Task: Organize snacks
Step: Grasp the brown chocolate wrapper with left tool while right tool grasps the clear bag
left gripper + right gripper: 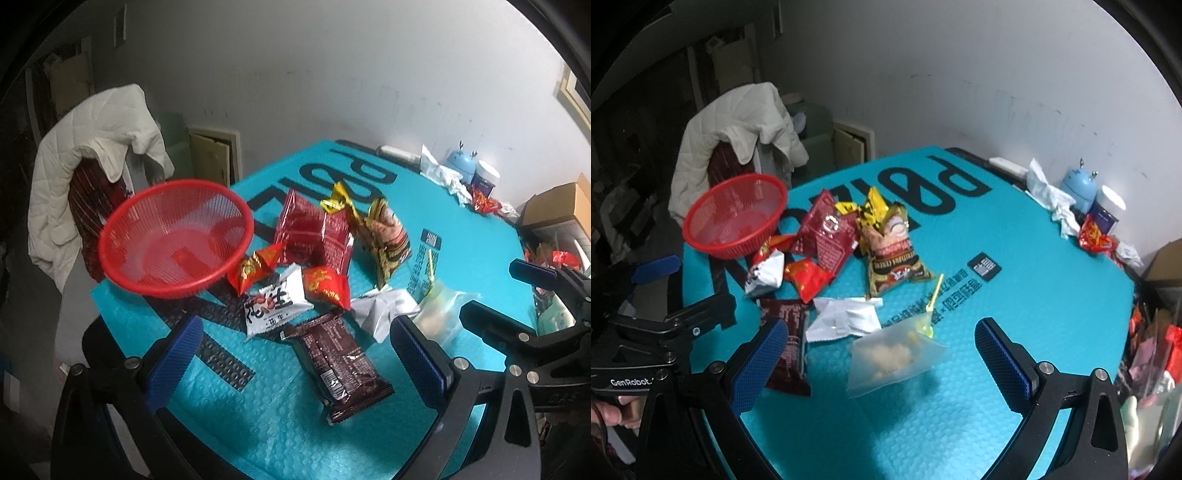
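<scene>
Left wrist view
Basket: one red mesh basket (176,236), nothing in it, sitting at the far left of the teal table (476,236).
Packets: two small red-orange packets (255,266), one each side of the white peanut pack (275,304); one big dark red bag (314,232); one yellow-brown noodle bag (386,236); one brown wrapper (338,363) nearest the camera; one silver-white sachet (384,306); one clear pouch (439,314), blurred.
Left gripper (293,363): blue pads spread wide and holding nothing; the brown wrapper lies on the table between them, untouched.
Pose: it hovers above the near table edge, angled down at the pile.
Right gripper (524,291): it pokes in from the right edge, seen side-on and wide open.

Right wrist view
Count: the same single basket (735,218) at far left, with the snack pile spilling from it toward centre.
Clear pouch (895,356): it lies straight ahead, with a yellow-green stick (934,295) just behind it.
Right gripper (881,363): fingers (1003,360) spread wide, gripping nothing; the pouch sits between them on the table, apart from both pads.
Pose: tilted down over the near edge of the table.
Left gripper (661,288): it comes in from the left, jaws parted, a person's hand (613,411) behind it.
</scene>
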Demonstrator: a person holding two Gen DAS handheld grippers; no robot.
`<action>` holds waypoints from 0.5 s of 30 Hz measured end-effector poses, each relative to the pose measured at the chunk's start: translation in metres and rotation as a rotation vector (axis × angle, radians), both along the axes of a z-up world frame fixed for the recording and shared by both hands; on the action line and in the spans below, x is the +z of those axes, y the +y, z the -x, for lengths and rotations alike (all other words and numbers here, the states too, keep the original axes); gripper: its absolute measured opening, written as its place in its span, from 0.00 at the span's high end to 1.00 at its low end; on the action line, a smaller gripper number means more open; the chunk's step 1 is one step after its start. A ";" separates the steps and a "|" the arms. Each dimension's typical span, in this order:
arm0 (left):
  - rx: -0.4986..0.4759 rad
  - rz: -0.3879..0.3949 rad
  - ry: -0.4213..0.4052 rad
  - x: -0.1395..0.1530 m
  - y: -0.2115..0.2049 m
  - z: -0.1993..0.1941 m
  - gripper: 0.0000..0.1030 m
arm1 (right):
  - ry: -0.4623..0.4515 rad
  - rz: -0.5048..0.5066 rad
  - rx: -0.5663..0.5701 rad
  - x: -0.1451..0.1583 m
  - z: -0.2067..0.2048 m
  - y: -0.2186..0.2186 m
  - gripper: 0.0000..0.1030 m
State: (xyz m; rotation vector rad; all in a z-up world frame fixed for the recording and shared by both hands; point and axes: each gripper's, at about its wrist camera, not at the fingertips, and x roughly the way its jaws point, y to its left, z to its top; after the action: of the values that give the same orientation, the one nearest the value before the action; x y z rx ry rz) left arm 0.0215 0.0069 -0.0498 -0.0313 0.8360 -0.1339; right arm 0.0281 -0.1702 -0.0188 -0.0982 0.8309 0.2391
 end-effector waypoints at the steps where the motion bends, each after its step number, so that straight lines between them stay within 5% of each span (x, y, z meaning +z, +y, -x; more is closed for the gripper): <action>1: -0.002 0.000 0.008 -0.003 0.001 -0.001 0.00 | 0.004 0.007 0.001 -0.003 -0.001 0.001 0.00; 15: -0.034 -0.036 0.094 -0.041 0.001 -0.015 0.00 | 0.082 0.043 -0.020 -0.050 -0.023 0.001 0.00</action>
State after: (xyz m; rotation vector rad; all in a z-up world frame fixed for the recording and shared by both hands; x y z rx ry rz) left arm 0.0369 0.0083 -0.0911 0.0108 0.9328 -0.1496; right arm 0.0512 -0.1692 -0.0690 -0.1208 0.9183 0.2079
